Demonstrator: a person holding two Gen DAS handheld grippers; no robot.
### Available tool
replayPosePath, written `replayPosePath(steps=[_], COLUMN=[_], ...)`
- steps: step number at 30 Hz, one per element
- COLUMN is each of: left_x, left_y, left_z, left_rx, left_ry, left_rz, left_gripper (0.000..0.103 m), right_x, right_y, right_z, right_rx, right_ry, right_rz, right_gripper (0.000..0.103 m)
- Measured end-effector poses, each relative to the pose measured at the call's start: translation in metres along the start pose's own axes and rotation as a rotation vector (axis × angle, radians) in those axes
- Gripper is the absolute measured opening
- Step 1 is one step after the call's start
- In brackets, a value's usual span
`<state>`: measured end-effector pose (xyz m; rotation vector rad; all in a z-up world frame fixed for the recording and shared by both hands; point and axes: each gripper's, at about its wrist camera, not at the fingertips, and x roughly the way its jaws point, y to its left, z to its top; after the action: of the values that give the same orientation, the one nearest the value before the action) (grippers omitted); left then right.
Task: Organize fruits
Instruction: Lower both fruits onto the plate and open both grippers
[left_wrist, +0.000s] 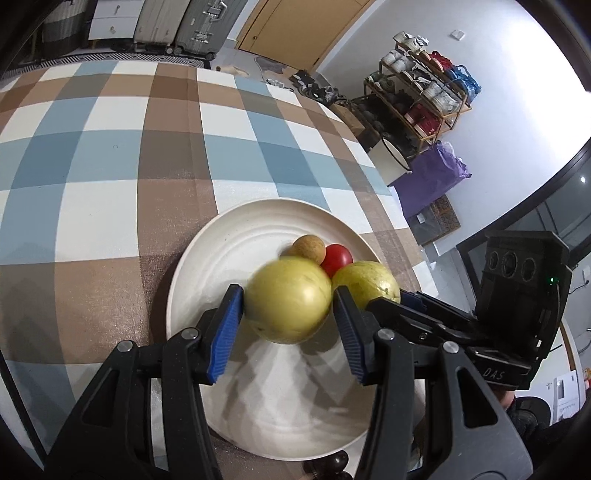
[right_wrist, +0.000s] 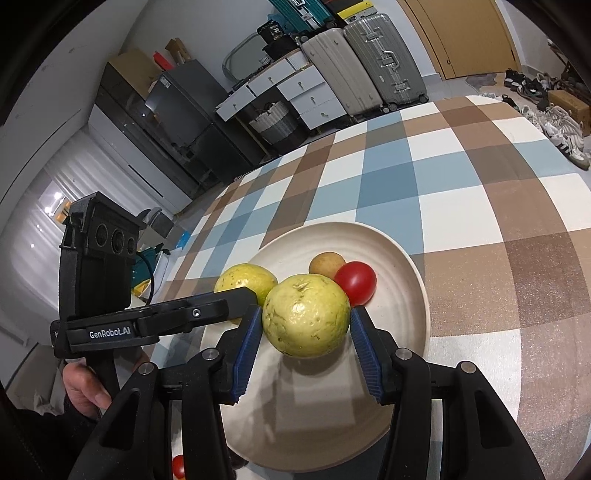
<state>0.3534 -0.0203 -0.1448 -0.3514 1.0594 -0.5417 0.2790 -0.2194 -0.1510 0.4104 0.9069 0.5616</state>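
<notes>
Over the plate, left wrist view: left claw clenched on a yellow-green fruit, blue pads against both its sides.
Fruit's place: above the white plate, its shadow on the plate below; whether it touches the plate I cannot tell.
Key relation: plate lies straight beneath the claw, so the release looks to be a short way downward.
Count, left view: two yellow-green fruits, one red tomato, one small brown fruit.
Right wrist view: right claw clenched on the second yellow-green fruit, also above the plate.
Neighbours: tomato just behind the right pad; the left claw's fruit close alongside to the picture's left.
Nearer hand: both equally at the plate; neither fruit has a clear long axis.
Extra: another small red fruit at the bottom edge, off the plate, on the checked counter.
</notes>
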Motion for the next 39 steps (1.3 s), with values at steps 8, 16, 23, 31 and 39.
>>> replayPosePath(steps=[8,16,23,31,39], left_x=[-0.017,-0.041,-0.062,-0.087,-0.114], left_y=[-0.012,-0.022,-0.037,-0.053,-0.071], left_z=[0.001,-0.015,-0.037,-0.065,-0.099], left_rx=[0.02,0.036,0.093,0.126,0.147], left_ry=[-0.041,-0.072,-0.108,-0.138,-0.176], left_rz=[0.007,0.037,0.094,0.137,0.158], left_gripper=[0.046,0.046,0.047,0.047,0.062], right_x=[-0.016,-0.04,-0.058,-0.074,-0.091], right_y=[0.005,0.018,0.033,0.049,0.065], right_z=[0.005,-0.002,-0.016,-0.035,-0.052], right_rx=[-0.012,-0.042,-0.092,-0.128,-0.161], right_ry=[-0.059,-0.113,-0.158,-0.19,-0.238], right_rz=[-0.016,-0.016,-0.053,-0.074,-0.066], right_gripper=[0.052,0.052,0.052,0.057,0.076])
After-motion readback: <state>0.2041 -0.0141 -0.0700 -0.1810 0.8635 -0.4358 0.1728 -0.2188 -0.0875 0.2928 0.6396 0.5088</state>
